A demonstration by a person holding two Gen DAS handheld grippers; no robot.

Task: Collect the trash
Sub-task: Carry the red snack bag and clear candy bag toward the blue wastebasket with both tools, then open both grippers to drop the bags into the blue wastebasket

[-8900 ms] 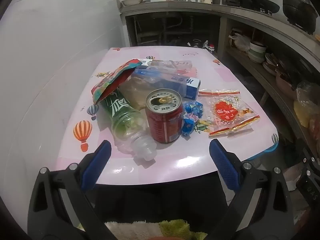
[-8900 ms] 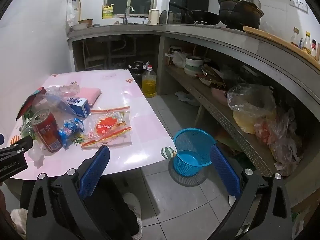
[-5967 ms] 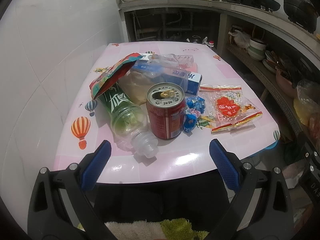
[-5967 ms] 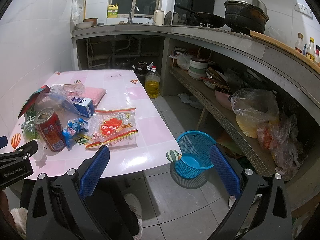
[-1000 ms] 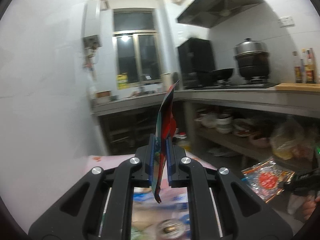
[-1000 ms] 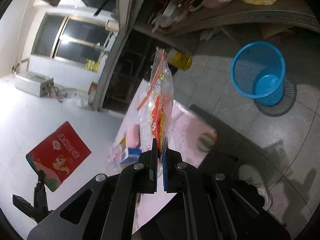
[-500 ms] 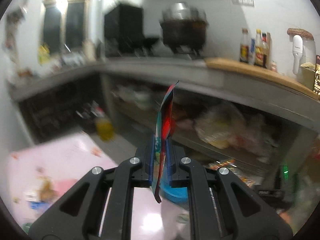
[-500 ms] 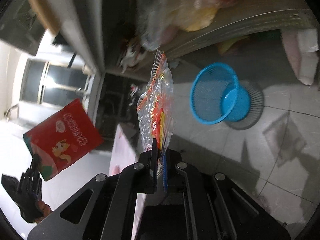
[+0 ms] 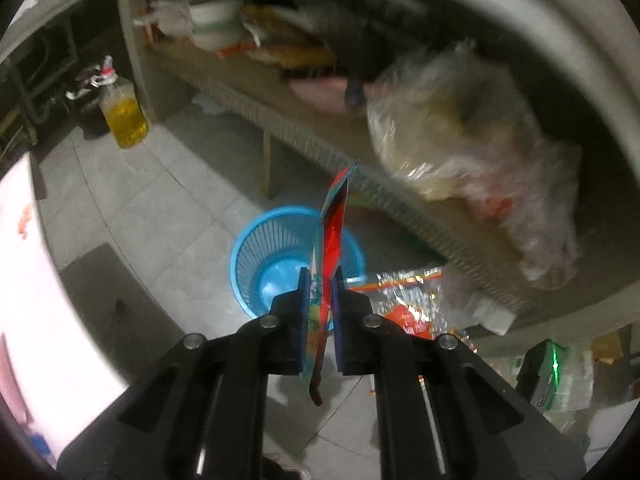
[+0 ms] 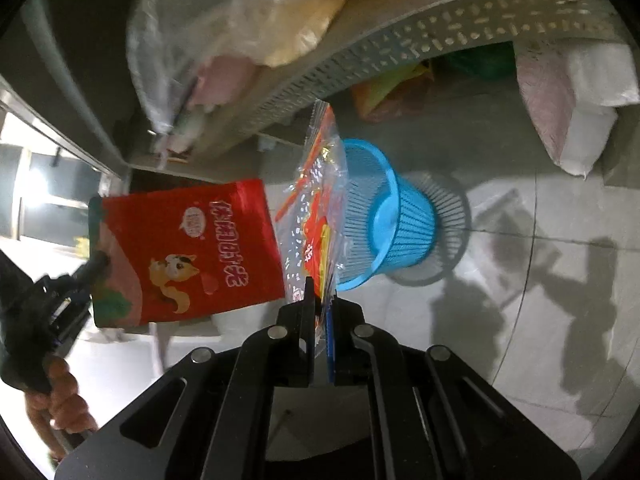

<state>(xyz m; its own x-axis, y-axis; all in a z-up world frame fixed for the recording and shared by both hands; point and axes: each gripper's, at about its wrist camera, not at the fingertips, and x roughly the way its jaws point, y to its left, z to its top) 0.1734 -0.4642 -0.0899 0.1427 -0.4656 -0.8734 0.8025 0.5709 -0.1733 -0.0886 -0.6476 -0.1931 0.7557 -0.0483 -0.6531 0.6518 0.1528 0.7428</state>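
Whereas a second ago the left wrist view looked level across the kitchen at the window and the stove, it now looks steeply down at the tiled floor. At its far left a strip of the pink tabletop (image 9: 16,280) shows, then an oil bottle (image 9: 123,118) standing on the floor by the shelf post. In the middle the left hand-held gripper (image 9: 319,312) is clamped narrowly on the red snack bag (image 9: 334,216), seen edge-on, which rises in front of the blue basket (image 9: 256,248) on the floor; a second ago the basket was not in this view at all. To the right, part of the clear candy bag (image 9: 408,292) shows beside the basket, and above it a bulging plastic sack (image 9: 452,120) on the low shelf (image 9: 248,92), blurred by motion.

From the right wrist view, the person's hand (image 10: 56,404) holds the left tool at far left, with the red snack bag's printed face (image 10: 184,252) larger than half a second ago and partly screening the floor. The right hand-held gripper (image 10: 318,312) is closed tight on the clear candy bag (image 10: 316,208), which covers the basket's near rim (image 10: 404,220). The basket, probably empty, sits closer to centre than before. White sacks (image 10: 580,92) lie on the floor at right.
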